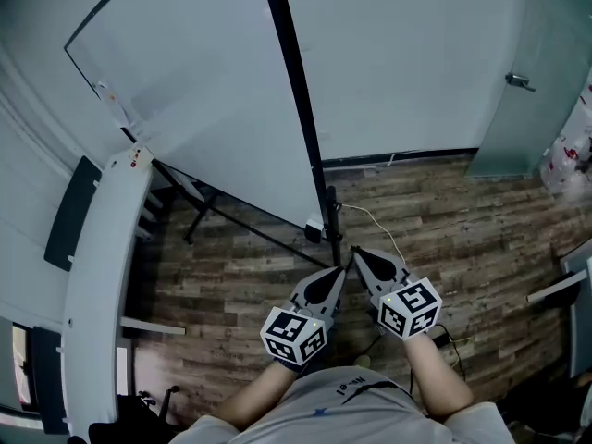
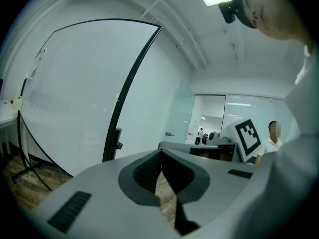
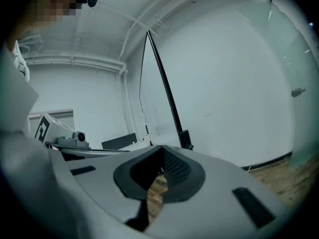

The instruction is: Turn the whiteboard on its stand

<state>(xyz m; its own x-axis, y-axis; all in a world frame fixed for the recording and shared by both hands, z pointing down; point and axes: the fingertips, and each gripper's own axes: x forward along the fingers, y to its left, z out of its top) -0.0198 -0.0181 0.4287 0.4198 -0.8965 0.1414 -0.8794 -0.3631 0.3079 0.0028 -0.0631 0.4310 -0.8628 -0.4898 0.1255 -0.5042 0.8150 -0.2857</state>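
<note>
The whiteboard [image 1: 194,91] stands tilted on its black stand, and its black side edge [image 1: 294,91] runs down to a clamp [image 1: 330,213] just beyond both grippers. My left gripper [image 1: 339,272] and right gripper [image 1: 355,252] sit side by side low in the head view, tips nearly touching each other and pointing at that edge without touching it. In the left gripper view the jaws [image 2: 160,152] are shut on nothing, with the board face [image 2: 75,93] ahead to the left. The right gripper [image 3: 162,148] is also shut and empty, seeing the board's edge [image 3: 164,88].
The stand's black legs [image 1: 199,206] spread over the wood floor [image 1: 444,239] at left. A white desk [image 1: 102,276] runs along the left side. A white cable [image 1: 375,218] lies by the stand's base. A glass door [image 1: 532,72] is at right, and a person [image 2: 273,133] stands far off.
</note>
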